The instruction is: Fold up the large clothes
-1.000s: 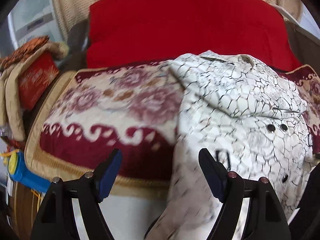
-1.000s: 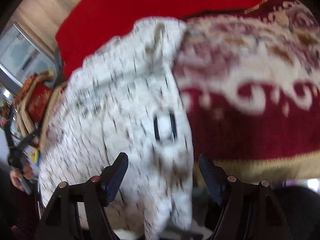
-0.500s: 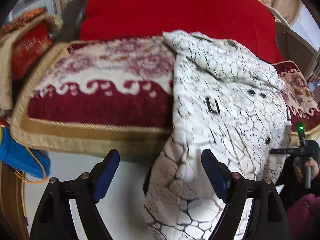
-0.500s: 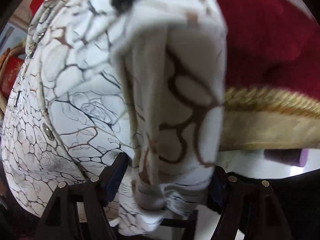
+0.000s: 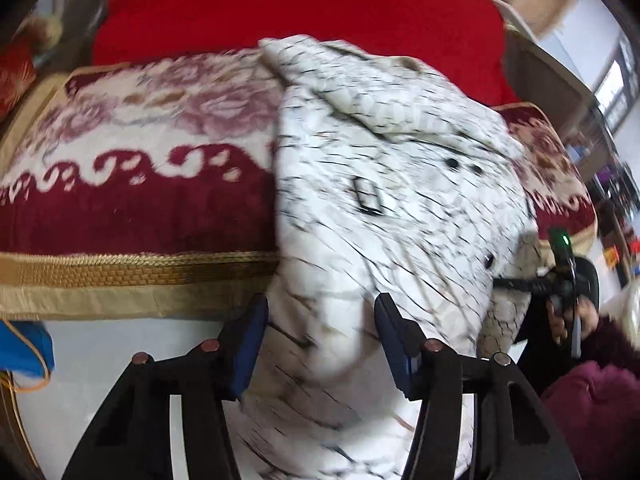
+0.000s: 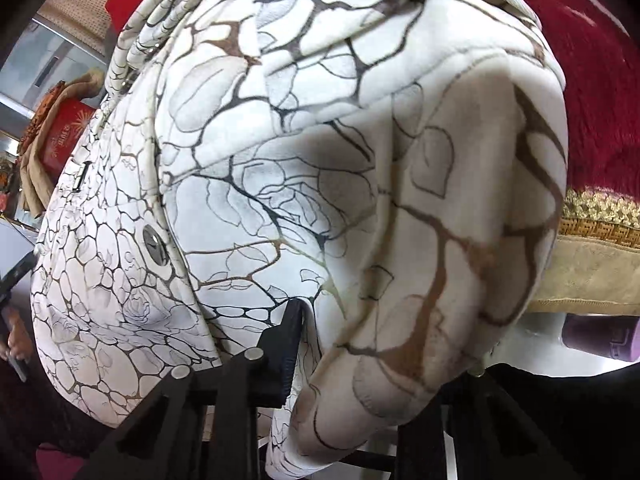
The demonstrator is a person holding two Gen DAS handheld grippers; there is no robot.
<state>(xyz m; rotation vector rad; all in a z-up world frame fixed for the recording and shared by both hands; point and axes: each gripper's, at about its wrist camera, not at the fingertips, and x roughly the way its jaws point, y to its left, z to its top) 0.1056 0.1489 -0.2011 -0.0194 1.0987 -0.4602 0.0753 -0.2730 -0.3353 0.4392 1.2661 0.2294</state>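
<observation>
Coat [image 5: 400, 200], white with a dark crackle print, lies on the patterned cushion [image 5: 132, 184] and spills over its gold-braided front edge [image 5: 132, 268] toward the pale floor [image 5: 104, 344]. Bare cushion stretches to the coat's left; a red backrest [image 5: 300, 4] closes off the far side. Left gripper [image 5: 320, 340] is closing, its blue pads either side of the hanging hem. Right gripper [image 6: 360, 344] is closing on a thick fold of the hem; only one finger shows.
</observation>
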